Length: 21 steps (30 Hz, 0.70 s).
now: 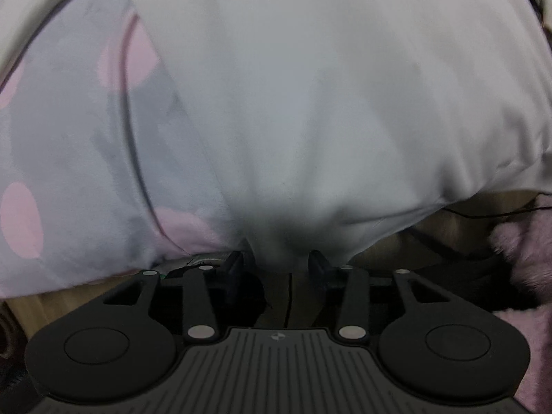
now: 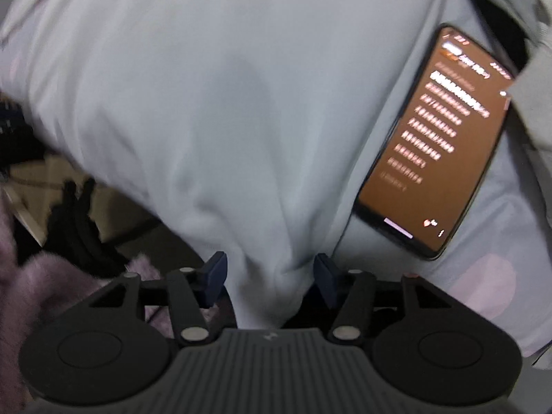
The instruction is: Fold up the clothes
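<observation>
- The left gripper (image 1: 279, 264) has a bunched edge of the pale garment (image 1: 310, 103) between its fingers; the jaws stand narrow, with cloth filling the gap, so I judge it pinched rather than merely resting there.
- The right gripper (image 2: 270, 270) looks the same: a gathered tuck of the same pale cloth (image 2: 193, 103) runs down between its dark pads, jaws close on either side of it.
- Two holds on one edge make sense for folding: with both points pinched, the cloth can be lifted and carried over as a straight line instead of sagging in the middle (a judgement, not something the views prove).
- The garment hangs from both grips and spreads away from the cameras over a grey bedcover with pink dots (image 1: 69, 138); its lower edge is off the surface, with wooden floor (image 1: 448, 227) visible beneath.
- It is plain, whitish grey, soft and thick-looking, with shallow creases radiating from each pinch; which part of the garment is held I cannot tell.
- A lit phone (image 2: 438, 145) lies on the bedcover just beside the cloth, close enough to be swept or covered.
- Pink fluffy fabric (image 2: 20, 276) lies near the floor.
</observation>
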Each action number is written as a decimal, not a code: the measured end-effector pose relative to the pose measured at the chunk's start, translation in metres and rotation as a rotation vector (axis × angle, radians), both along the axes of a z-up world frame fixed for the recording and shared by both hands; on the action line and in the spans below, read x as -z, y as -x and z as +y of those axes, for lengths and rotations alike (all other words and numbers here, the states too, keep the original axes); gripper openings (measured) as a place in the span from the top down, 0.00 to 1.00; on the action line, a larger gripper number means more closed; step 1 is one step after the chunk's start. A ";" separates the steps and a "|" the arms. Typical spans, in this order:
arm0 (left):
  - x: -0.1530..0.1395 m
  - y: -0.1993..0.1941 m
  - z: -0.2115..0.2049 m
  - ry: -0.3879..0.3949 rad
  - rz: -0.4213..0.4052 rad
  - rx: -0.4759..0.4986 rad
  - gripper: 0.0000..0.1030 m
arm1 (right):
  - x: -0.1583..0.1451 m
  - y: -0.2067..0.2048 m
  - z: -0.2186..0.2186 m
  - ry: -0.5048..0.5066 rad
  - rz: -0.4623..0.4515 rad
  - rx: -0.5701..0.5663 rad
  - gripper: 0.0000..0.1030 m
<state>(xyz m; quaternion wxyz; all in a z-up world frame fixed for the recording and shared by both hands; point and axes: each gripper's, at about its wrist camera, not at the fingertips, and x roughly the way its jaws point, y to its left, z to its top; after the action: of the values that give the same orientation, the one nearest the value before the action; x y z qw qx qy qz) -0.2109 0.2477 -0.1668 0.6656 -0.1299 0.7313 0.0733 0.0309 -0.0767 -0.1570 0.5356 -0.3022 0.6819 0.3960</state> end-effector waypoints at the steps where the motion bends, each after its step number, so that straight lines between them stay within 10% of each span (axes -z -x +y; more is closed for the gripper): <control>1: 0.000 -0.003 -0.002 0.004 -0.012 0.009 0.62 | 0.004 0.002 0.001 0.024 0.009 -0.014 0.43; 8: -0.005 -0.011 -0.005 0.007 -0.047 0.024 0.95 | 0.006 -0.005 -0.002 0.069 0.055 -0.015 0.81; 21: -0.029 -0.005 0.022 0.021 0.013 0.040 0.98 | -0.020 -0.015 -0.010 0.084 0.066 -0.103 0.87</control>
<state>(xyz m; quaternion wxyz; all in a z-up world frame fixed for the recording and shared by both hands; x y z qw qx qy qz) -0.2059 0.2698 -0.1381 0.6607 -0.1219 0.7388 0.0531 0.0456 -0.0863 -0.1370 0.4784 -0.3458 0.6988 0.4040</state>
